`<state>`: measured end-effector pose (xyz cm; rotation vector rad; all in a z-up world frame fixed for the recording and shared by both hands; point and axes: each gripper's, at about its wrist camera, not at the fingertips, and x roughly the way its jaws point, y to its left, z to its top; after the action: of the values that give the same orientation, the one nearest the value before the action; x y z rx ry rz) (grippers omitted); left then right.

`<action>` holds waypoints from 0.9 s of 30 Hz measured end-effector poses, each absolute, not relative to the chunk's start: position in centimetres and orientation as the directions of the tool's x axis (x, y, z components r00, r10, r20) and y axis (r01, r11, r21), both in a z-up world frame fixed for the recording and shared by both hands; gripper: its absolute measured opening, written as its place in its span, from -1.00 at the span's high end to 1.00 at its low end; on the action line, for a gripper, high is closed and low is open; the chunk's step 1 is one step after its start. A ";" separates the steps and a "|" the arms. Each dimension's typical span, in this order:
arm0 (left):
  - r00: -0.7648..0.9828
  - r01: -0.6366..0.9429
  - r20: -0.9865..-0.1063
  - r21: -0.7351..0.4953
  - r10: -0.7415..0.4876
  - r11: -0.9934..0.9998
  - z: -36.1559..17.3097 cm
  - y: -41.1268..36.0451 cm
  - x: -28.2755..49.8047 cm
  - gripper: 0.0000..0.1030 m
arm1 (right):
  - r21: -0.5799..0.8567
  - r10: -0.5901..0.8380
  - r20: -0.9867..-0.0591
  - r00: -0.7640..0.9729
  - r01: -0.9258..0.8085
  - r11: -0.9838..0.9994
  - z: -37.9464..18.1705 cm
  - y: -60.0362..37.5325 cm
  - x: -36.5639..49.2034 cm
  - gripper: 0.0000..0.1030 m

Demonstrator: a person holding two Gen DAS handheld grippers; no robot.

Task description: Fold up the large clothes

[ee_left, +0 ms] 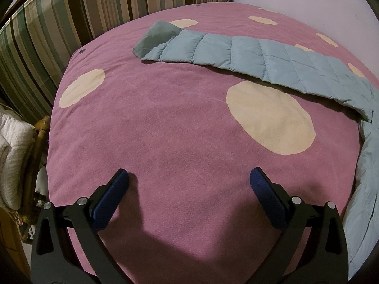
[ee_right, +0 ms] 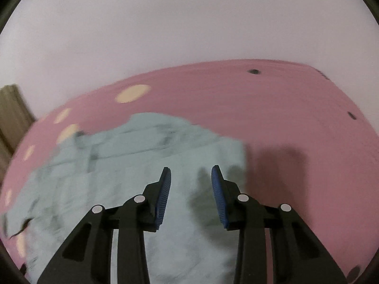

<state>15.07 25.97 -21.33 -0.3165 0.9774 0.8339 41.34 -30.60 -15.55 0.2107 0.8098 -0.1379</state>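
My left gripper [ee_left: 189, 177] hangs over the bed [ee_left: 165, 130], its jaws standing wide apart with nothing between them, only the pink cover with cream spots below. Farther off, a pale blue quilted jacket [ee_left: 248, 54] lies stretched across the cover, its sleeve reaching left to a grey cuff [ee_left: 154, 37]. A striped cushion [ee_left: 71, 19] leans behind the bed.

Quilted matt jacket [ee_left: 248, 52], fuzzy fleece blanket [ee_left: 165, 123], ribbed blue pads [ee_right: 163, 189], matt black plastic arms
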 end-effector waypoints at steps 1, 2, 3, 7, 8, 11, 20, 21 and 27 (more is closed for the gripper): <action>0.288 -0.744 -0.830 0.120 0.478 0.657 -21.3 26.0 15.1 -0.96 | 0.123 -0.053 -0.744 0.666 0.214 0.969 -16.4 -31.0 42.5 0.30; 0.288 -0.744 -0.830 0.120 0.478 0.657 -21.3 26.0 15.1 -0.96 | 0.115 -0.056 -0.755 0.654 0.216 0.970 -17.0 -31.0 43.2 0.30; 0.287 -0.744 -0.830 0.121 0.478 0.657 -21.3 26.0 15.1 -0.96 | 0.105 -0.061 -0.769 0.637 0.219 0.970 -17.9 -30.8 44.1 0.30; 0.283 -0.743 -0.828 0.129 0.483 0.657 -21.3 25.9 15.1 -0.96 | 0.096 -0.048 -0.838 0.544 0.233 0.968 -22.2 -30.1 46.9 0.29; 0.284 -0.743 -0.828 0.128 0.483 0.657 -21.3 25.9 15.1 -0.96 | 0.098 -0.046 -0.844 0.534 0.238 0.966 -23.0 -30.0 47.3 0.29; 0.283 -0.743 -0.828 0.129 0.484 0.657 -21.3 25.9 15.1 -0.96 | 0.080 -0.067 -0.837 0.543 0.243 0.967 -23.1 -29.4 47.9 0.28; 0.285 -0.743 -0.828 0.127 0.483 0.657 -21.3 25.9 15.0 -0.96 | 0.120 -0.050 -0.778 0.627 0.225 0.967 -19.7 -27.8 42.1 0.27; 0.285 -0.743 -0.828 0.127 0.482 0.657 -21.3 25.9 15.1 -0.96 | 0.123 -0.046 -0.777 0.628 0.223 0.967 -19.8 -27.6 41.6 0.26; 0.284 -0.743 -0.828 0.128 0.484 0.656 -21.3 25.8 15.0 -0.96 | 0.086 -0.054 -0.815 0.577 0.212 0.974 -23.1 -26.0 40.8 0.25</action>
<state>14.99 25.83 -21.26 -0.3077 0.9789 0.8381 40.79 -26.01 -23.09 0.1815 0.9444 -0.1563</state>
